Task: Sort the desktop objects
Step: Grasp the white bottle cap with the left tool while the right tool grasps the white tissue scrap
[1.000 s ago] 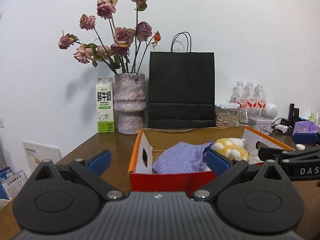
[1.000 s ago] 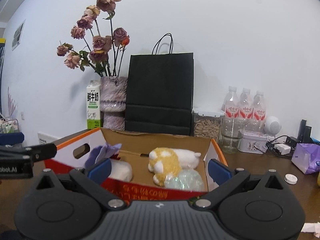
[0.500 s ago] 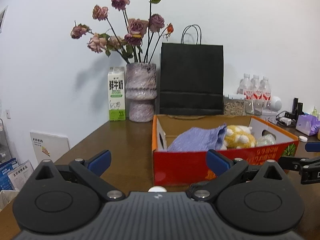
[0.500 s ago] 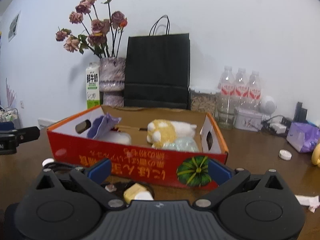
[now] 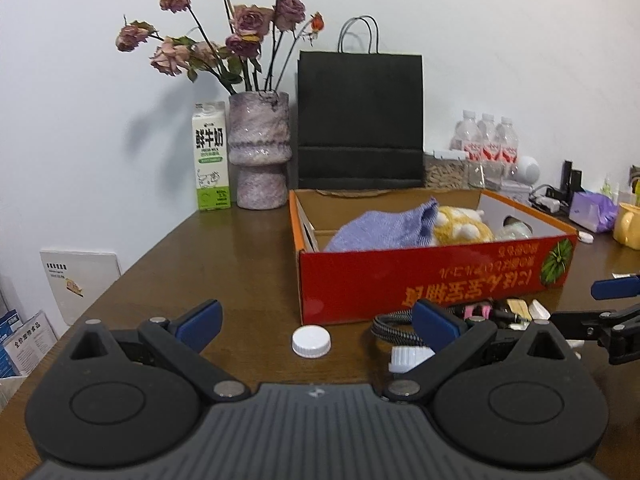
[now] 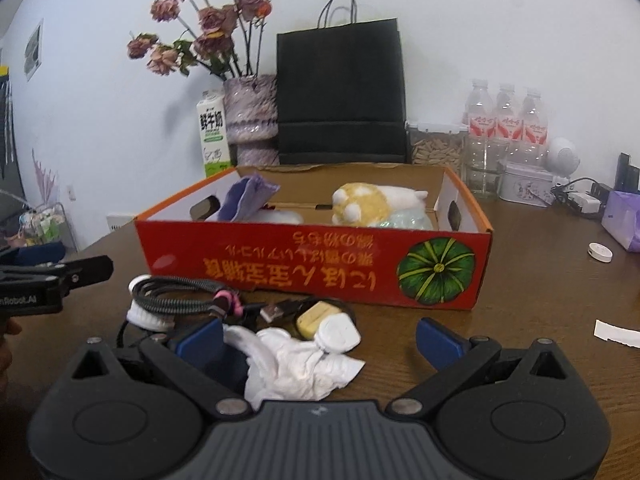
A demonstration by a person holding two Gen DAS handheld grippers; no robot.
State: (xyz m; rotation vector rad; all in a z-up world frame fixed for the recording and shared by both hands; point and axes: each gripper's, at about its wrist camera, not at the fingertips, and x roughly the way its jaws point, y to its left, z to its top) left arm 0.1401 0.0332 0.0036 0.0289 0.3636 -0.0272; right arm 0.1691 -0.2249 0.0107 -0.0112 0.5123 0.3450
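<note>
Box point(image 6: 312, 264) with cloth point(image 6: 248, 196), plush point(image 6: 368, 204)

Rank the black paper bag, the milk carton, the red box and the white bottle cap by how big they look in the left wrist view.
1. red box, though it is nearer than the bag
2. black paper bag
3. milk carton
4. white bottle cap, smallest despite being nearest

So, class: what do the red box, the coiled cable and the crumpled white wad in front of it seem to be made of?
Red box: printed cardboard, brown inside, slightly glossy.
Coiled cable: braided fabric sheath, woven pattern.
Crumpled white wad: probably tissue paper, matte, soft creases.
</note>
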